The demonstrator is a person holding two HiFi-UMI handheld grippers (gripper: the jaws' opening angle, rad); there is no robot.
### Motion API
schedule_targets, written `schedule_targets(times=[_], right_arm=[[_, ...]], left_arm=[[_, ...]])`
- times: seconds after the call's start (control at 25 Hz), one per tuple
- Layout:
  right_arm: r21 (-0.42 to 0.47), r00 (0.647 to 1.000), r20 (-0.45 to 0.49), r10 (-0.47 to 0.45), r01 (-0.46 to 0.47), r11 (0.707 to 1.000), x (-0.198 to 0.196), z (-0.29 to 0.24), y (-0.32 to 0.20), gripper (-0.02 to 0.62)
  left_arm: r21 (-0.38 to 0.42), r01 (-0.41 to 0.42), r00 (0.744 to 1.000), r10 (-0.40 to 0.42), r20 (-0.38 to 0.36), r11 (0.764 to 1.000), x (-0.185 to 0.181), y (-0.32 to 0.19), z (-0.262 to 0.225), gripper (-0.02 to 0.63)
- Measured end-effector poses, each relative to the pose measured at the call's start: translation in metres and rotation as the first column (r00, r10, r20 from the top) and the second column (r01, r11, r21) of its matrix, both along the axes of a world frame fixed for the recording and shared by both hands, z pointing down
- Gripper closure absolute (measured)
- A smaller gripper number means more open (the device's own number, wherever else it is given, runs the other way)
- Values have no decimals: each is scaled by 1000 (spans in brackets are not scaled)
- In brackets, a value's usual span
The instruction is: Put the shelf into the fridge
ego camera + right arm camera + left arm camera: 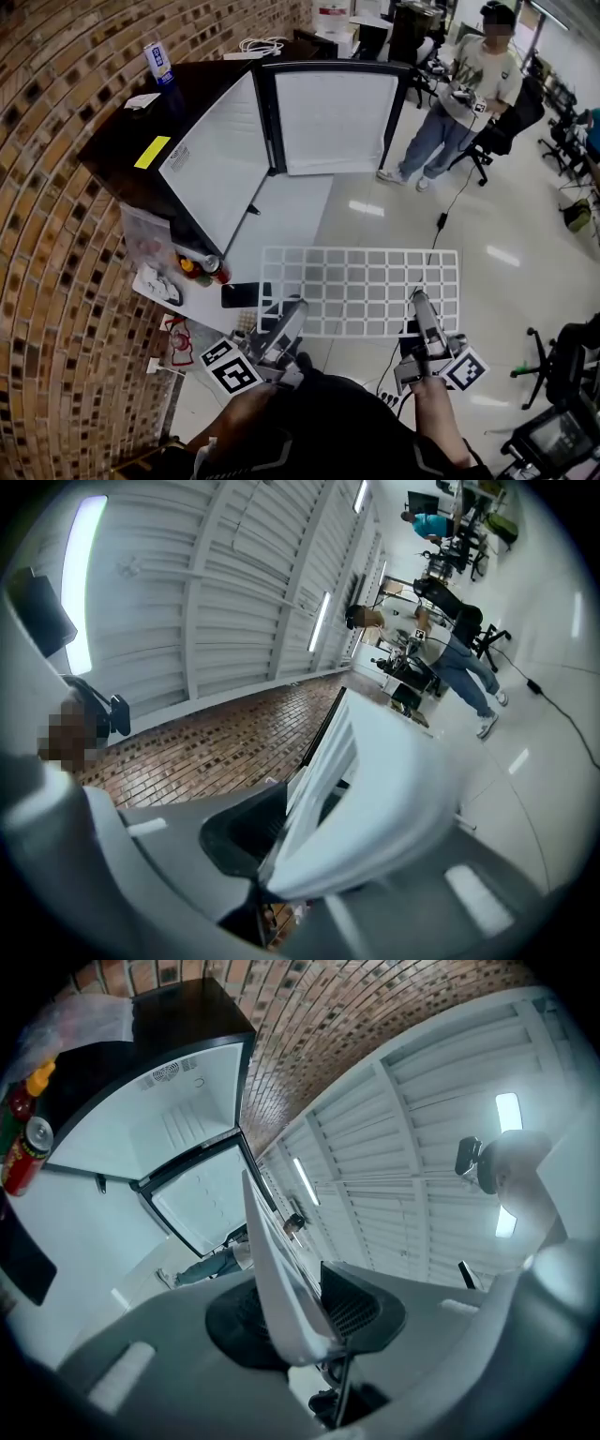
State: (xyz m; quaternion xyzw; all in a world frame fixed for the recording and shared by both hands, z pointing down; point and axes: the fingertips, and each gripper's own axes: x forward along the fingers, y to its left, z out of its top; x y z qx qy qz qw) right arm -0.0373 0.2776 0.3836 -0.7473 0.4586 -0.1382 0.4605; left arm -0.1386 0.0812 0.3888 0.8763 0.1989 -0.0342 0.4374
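The left gripper [296,309] and the right gripper [418,302] each clamp the near rim of the white grid shelf [361,281]. Each gripper view shows its pads closed on that rim. The shelf lies flat and extends forward from both.

The open fridge [220,164] stands ahead of the left gripper. Its door [336,120] is swung out ahead, between the two grippers.

Cans [208,266] and a dark flat slab [246,295] lie just left of the left gripper. A person [469,94] stands well beyond the door.

The left gripper view looks into the fridge cavity. The right gripper view faces the brick wall [216,742].
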Motion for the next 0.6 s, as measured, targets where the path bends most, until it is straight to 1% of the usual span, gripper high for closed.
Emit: schedule_targets(times=[0.2,0.36,0.48,0.6], right_arm=[[-36,1000,-4,-10,10,999,14,0,-26,505],[-29,1000,7,-22,22,999,22,-1,-45,506],[-38,999,1,-48,48,998,31,-2,-58,506],[-48,997,7,-72,72,996,42,0,-71,506]], left_arm=[[-32,9,1000,-9,-1,999,12,-25,6,505],[-32,9,1000,-9,-5,999,19,-42,6,503],[-39,26,1000,-27,-14,999,23,-51,6,503],[-53,54,999,-54,-4,997,29,-61,11,503]])
